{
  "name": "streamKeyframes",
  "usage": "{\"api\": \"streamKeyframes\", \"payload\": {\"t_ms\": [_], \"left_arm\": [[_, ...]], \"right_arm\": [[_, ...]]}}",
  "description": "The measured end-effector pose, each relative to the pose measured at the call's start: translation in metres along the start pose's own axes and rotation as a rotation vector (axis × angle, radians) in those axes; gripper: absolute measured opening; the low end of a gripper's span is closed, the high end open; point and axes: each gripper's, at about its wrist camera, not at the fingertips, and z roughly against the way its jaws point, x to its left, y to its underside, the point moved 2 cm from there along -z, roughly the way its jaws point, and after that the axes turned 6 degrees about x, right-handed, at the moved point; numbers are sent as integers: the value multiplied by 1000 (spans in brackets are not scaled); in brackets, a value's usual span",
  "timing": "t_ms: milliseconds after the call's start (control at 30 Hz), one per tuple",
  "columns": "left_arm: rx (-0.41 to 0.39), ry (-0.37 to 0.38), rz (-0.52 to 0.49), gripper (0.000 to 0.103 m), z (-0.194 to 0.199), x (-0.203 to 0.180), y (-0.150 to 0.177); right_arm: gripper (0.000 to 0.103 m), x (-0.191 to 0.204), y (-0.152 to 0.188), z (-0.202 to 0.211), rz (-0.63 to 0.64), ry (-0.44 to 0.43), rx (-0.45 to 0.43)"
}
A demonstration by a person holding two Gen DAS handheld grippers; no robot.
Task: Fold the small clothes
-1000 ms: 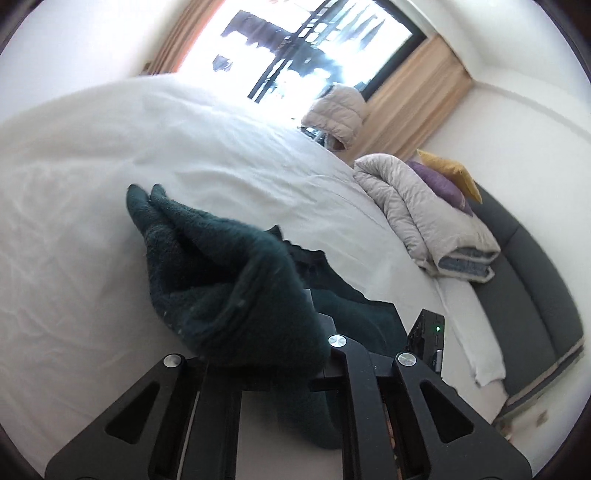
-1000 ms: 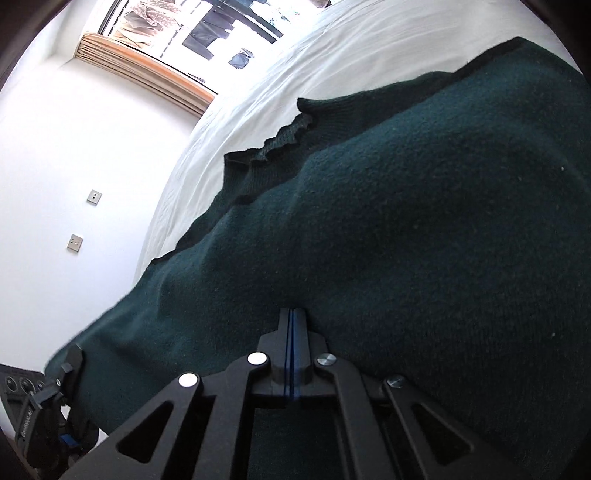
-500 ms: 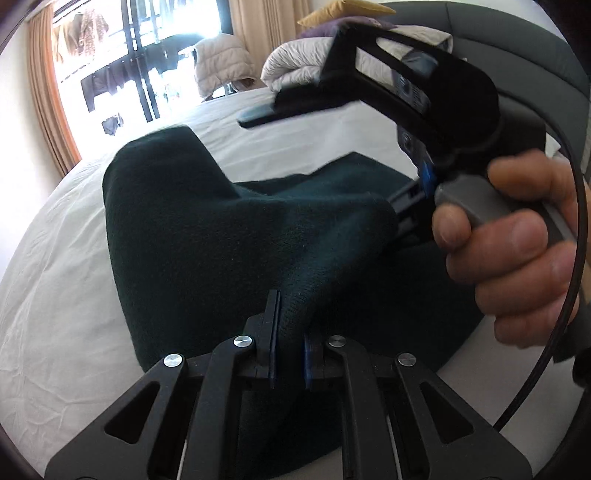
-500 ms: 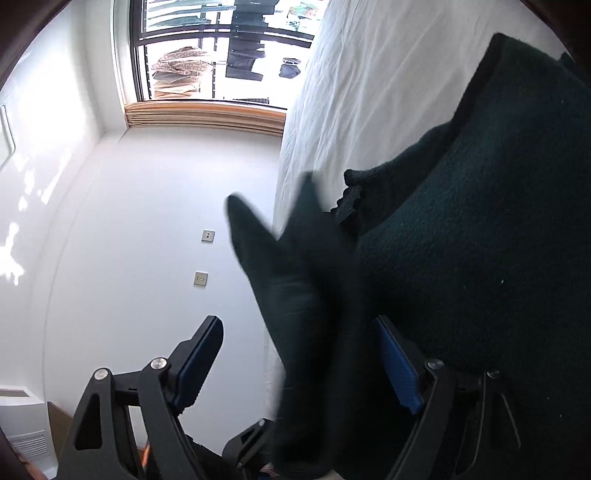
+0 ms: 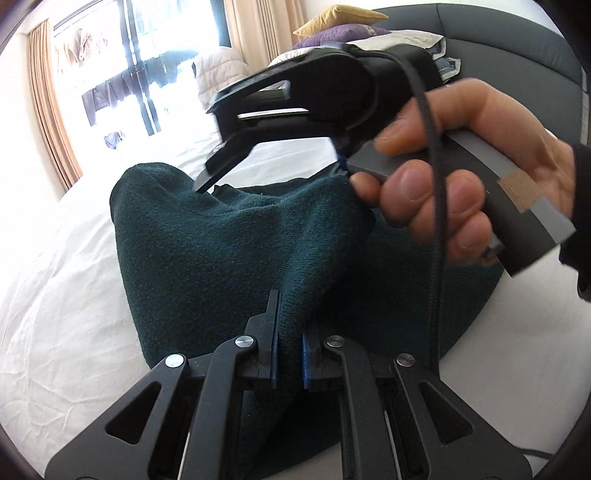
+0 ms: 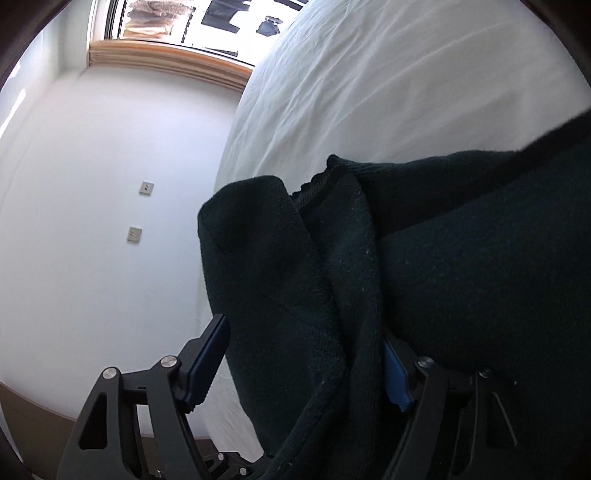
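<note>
A dark green knitted sweater lies bunched on the white bed sheet. My left gripper is shut on a raised fold of it, the cloth pinched between the blue pads. Just beyond, a hand holds my right gripper over the sweater's far side. In the right wrist view the right gripper has its jaws wide and closing, with a hanging fold of the sweater between them. The left pad stands clear of the cloth.
A folded quilt with purple and yellow pillows lies by the grey padded headboard. A bright window and a pale jacket are behind the bed. The white wall with sockets runs beside the sheet. A black cable hangs from the right gripper.
My left gripper swung over and rolled, carrying its fold up to the right gripper. The right gripper went from shut to wide, and a fold now hangs between its jaws.
</note>
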Motion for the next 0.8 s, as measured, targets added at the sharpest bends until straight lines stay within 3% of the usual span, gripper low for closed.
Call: {"api": "streamKeyframes", "payload": {"t_ms": [167, 400, 500, 600, 800], "left_arm": [[-13, 9, 0, 8, 9, -1, 1], [-20, 27, -4, 8, 9, 1, 0], [-25, 33, -7, 8, 8, 2, 0], [-36, 31, -20, 7, 9, 5, 2], [-59, 44, -68, 8, 16, -2, 2]], "right_arm": [[70, 20, -16, -21, 122, 163, 120], [32, 27, -19, -24, 199, 311, 172], [15, 27, -13, -16, 221, 344, 144], [13, 26, -2, 2, 220, 334, 77], [12, 5, 28, 64, 152, 225, -78]]}}
